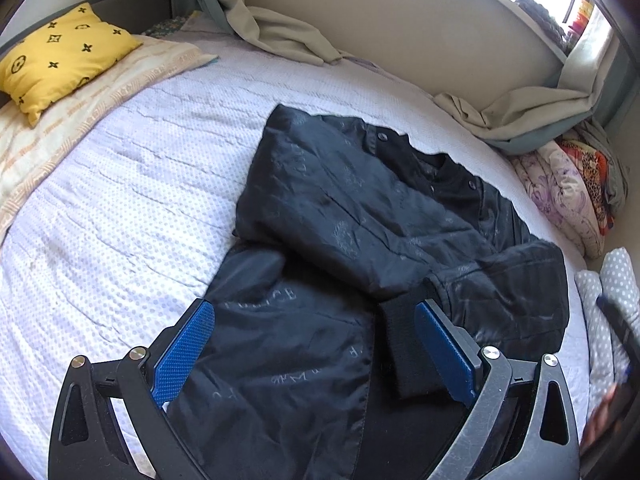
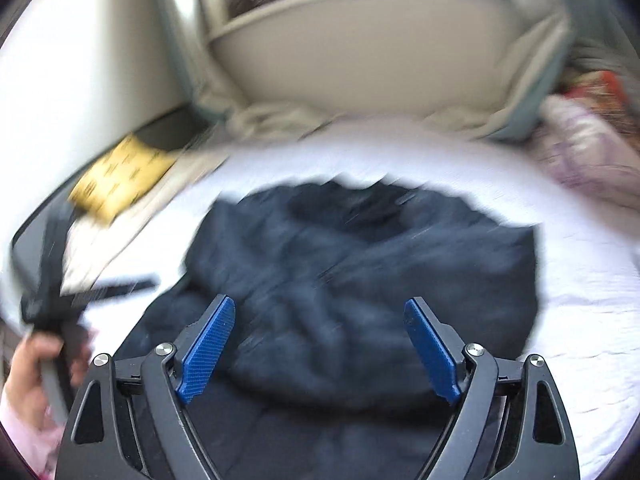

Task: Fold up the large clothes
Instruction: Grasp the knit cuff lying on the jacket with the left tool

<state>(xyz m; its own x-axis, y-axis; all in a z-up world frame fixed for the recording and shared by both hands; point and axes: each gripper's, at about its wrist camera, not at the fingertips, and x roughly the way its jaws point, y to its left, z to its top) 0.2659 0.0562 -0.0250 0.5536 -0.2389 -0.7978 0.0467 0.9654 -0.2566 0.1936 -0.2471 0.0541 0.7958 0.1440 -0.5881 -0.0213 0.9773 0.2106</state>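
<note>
Lying part-folded near the middle of the bed (image 1: pixel 120 168), a dark jacket (image 1: pixel 360 216) is flanked by left gripper (image 1: pixel 316 344) and right gripper (image 2: pixel 320 344), both spread empty; its ribbed cuff (image 1: pixel 400 344) is best pinched squarely.

Both views are fisheye shots looking along a gripper's two fingers, which frame the bottom of each picture. The left wrist view looks steeply down from close above the near edge of the bed (image 1: pixel 120 184), with the dark jacket (image 1: pixel 360 216) filling the centre and lower middle, a yellow pillow (image 1: pixel 60 56) at upper left and the wall across the top. The right wrist view is blurred and tilted less steeply, taking in more wall and a bright window at the top. It shares the jacket (image 2: pixel 360 264) in the centre, the pillow (image 2: pixel 120 176) at middle left and the white bed cover (image 2: pixel 580 300).
</note>
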